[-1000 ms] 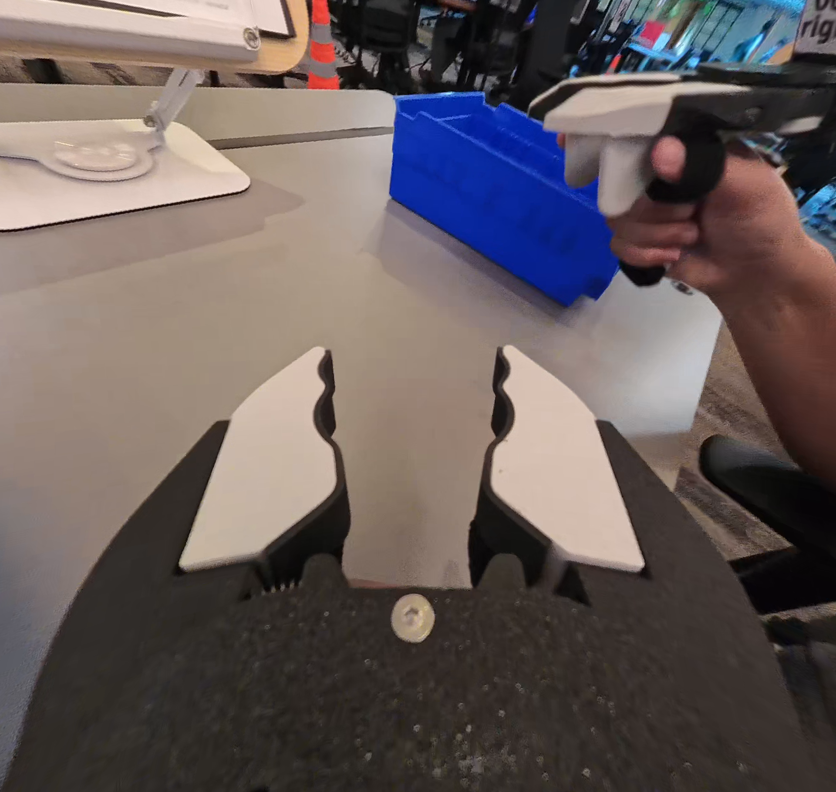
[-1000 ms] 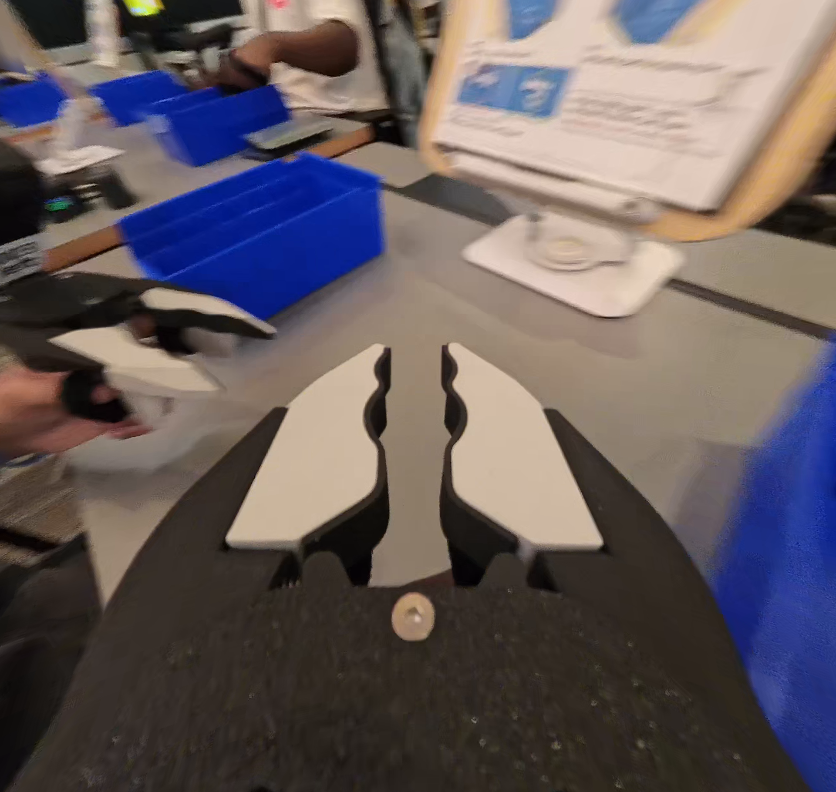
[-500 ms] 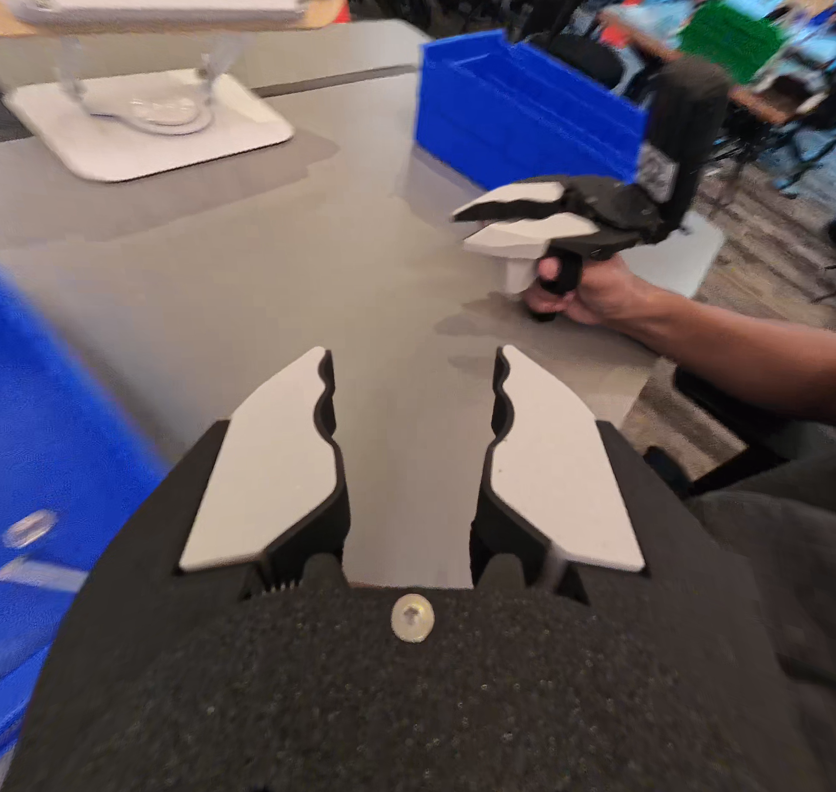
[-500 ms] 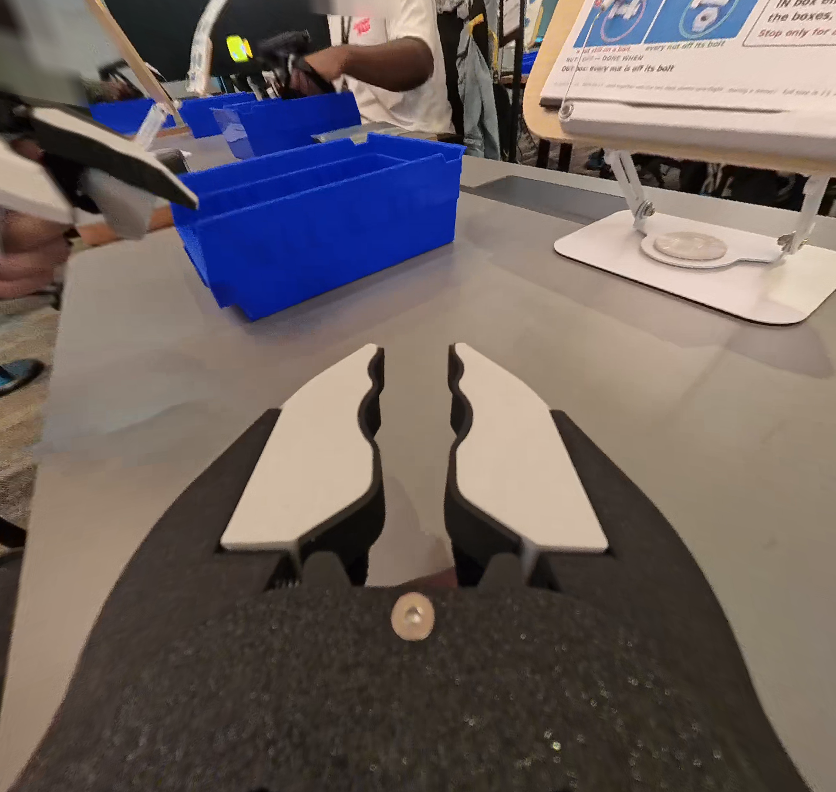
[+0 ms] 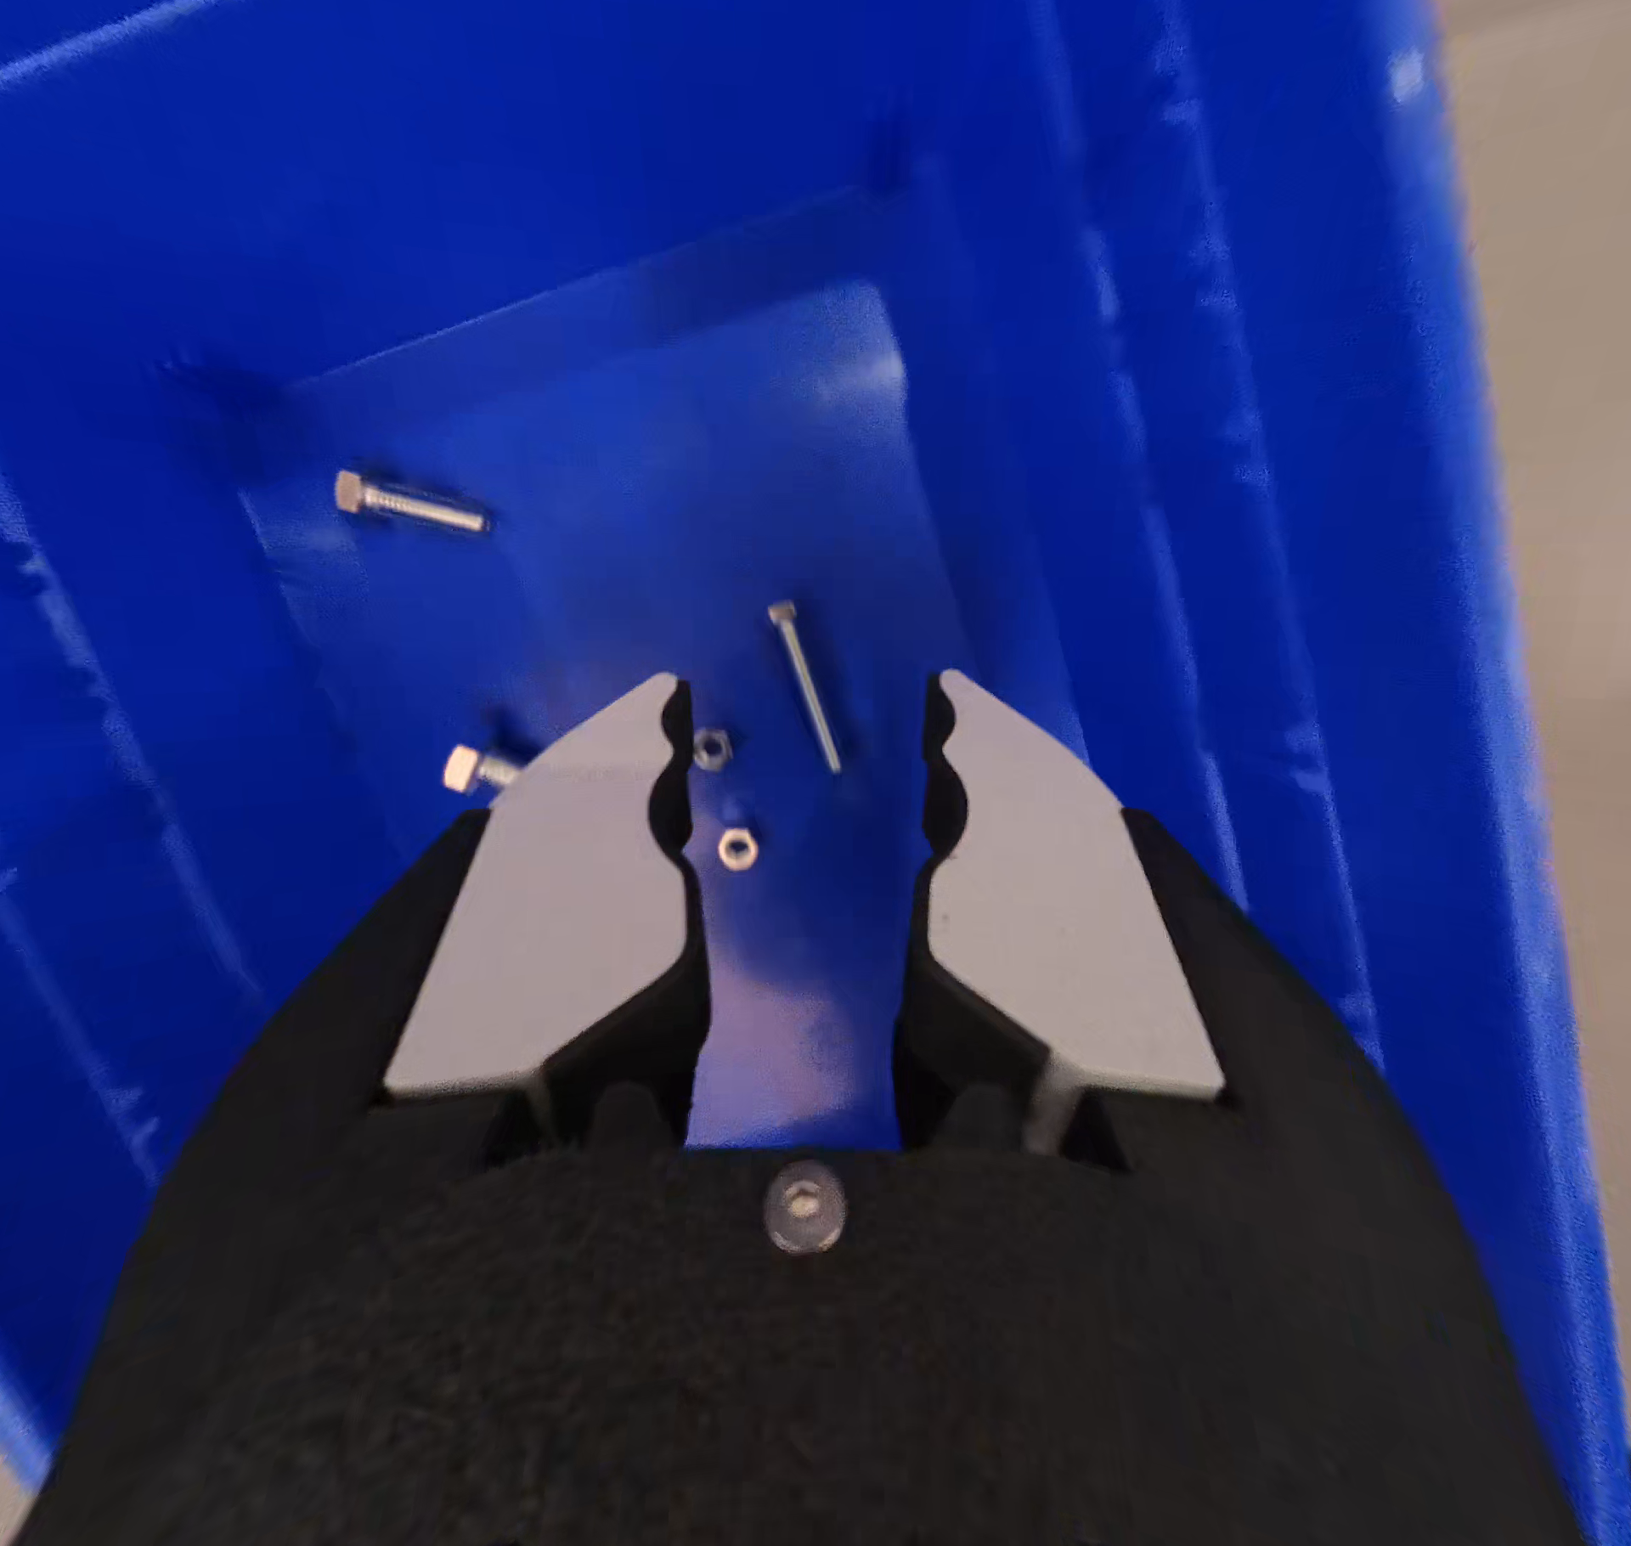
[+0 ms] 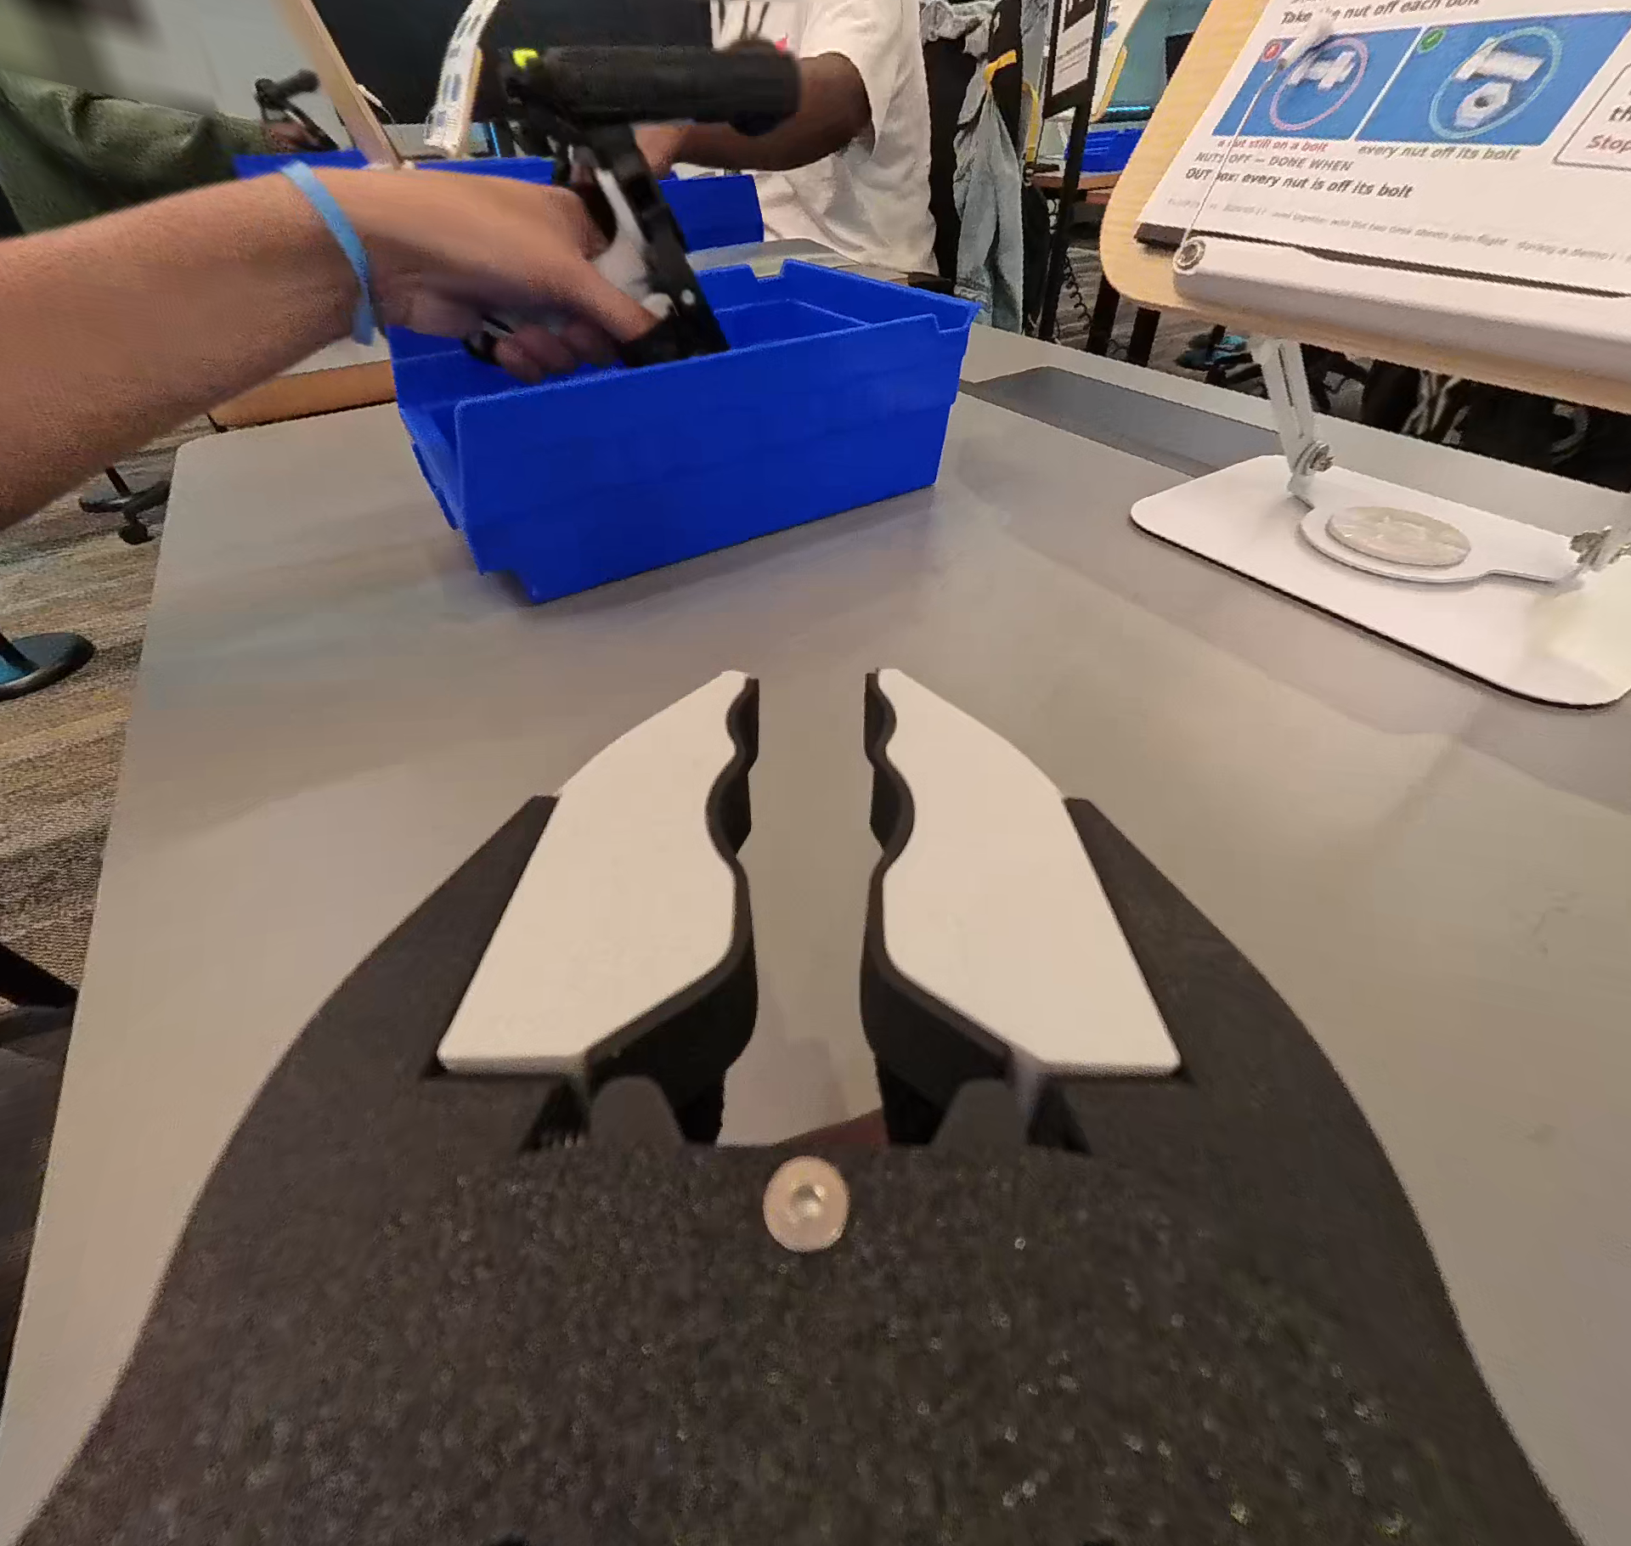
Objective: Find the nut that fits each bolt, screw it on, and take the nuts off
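My left gripper (image 5: 801, 692) is open and empty, pointing down into a blue bin (image 5: 1191, 533). On the bin floor lie a thick hex bolt (image 5: 408, 506), a long thin bolt (image 5: 805, 687), a short hex bolt (image 5: 481, 769) partly hidden by my left finger, and two small nuts (image 5: 710, 747) (image 5: 735, 848) between the fingers. The right wrist view shows the same bin (image 6: 706, 436) on the grey table (image 6: 1236, 842), with the left gripper (image 6: 653, 286) reaching into it. My right gripper (image 6: 812, 692) is slightly open and empty, low over the table.
A white stand (image 6: 1377, 568) holding an instruction sheet on a wooden board (image 6: 1412, 136) is at the right. More blue bins (image 6: 715, 206) and a person in a white shirt (image 6: 847, 109) are at a table behind. The table's left edge drops to carpet.
My left gripper has swung left from over the table and down into the blue bin. My right gripper has turned toward that bin and stayed low; its jaws opened slightly.
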### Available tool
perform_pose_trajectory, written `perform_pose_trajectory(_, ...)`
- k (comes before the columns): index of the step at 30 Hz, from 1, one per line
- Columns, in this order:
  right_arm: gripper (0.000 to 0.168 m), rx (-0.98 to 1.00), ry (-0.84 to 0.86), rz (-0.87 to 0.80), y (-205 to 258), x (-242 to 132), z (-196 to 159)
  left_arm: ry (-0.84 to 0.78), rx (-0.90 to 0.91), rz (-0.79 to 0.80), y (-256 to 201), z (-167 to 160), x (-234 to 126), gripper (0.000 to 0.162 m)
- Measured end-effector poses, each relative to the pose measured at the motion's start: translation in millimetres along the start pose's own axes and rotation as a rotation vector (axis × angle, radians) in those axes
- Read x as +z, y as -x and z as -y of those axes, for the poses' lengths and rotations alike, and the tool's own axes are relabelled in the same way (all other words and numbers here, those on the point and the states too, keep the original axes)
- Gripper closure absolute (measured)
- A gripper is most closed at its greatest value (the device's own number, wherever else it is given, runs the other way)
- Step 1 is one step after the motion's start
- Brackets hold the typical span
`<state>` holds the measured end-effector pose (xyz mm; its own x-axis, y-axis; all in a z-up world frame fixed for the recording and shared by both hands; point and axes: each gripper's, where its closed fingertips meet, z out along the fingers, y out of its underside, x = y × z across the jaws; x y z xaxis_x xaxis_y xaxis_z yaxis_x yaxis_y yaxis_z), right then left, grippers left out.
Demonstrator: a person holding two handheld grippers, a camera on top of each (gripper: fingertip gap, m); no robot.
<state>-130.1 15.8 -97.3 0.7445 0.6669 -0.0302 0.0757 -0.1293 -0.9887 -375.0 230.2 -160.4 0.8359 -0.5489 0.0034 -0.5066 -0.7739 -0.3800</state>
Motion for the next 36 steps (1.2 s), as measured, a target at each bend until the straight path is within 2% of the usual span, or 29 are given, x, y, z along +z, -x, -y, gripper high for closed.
perform_pose_trajectory(6, 0.147, 0.052, -0.024, -0.004, -6.4, -6.4, 3.2, 0.117, -0.076, 0.014, 10.8, -1.2, 30.6, 0.119)
perform_pose_trajectory(9, 0.147, 0.048, -0.023, -0.006, -6.7, -7.2, 3.0, 0.118, -0.050, 0.035, 10.2, -2.4, 30.6, 0.150)
perform_pose_trajectory(14, 0.148, 0.023, -0.014, -0.011, -4.8, -6.0, 1.2, 0.148, 0.019, -0.001, 4.2, -8.6, 26.6, 0.151)
perform_pose_trajectory(18, 0.149, 0.018, -0.022, -0.018, -6.2, -7.6, 2.2, 0.103, 0.079, -0.064, -0.1, -7.9, 6.4, 0.152)
perform_pose_trajectory(23, 0.149, 0.028, -0.023, -0.015, -7.1, -7.5, 1.9, 0.026, 0.240, -0.122, -19.3, -0.4, -43.9, 0.152)
perform_pose_trajectory(25, 0.149, 0.022, -0.024, -0.016, -7.3, -7.6, 2.1, -0.019, 0.371, -0.185, -44.3, 3.1, -65.7, 0.152)
perform_pose_trajectory(29, 0.149, 0.037, -0.038, 0.000, -6.8, -8.0, 4.6, -0.062, 0.712, -0.331, -122.2, -6.3, -102.6, 0.152)
perform_pose_trajectory(33, 0.149, 0.097, -0.057, 0.070, -2.3, -8.7, 7.7, -0.068, 0.970, -0.466, -203.7, -20.4, -115.9, 0.152)
perform_pose_trajectory(36, 0.147, 0.193, -0.027, 0.223, 12.5, -7.5, 4.7, -0.088, 1.073, -0.550, -252.7, -22.0, -115.4, 0.152)
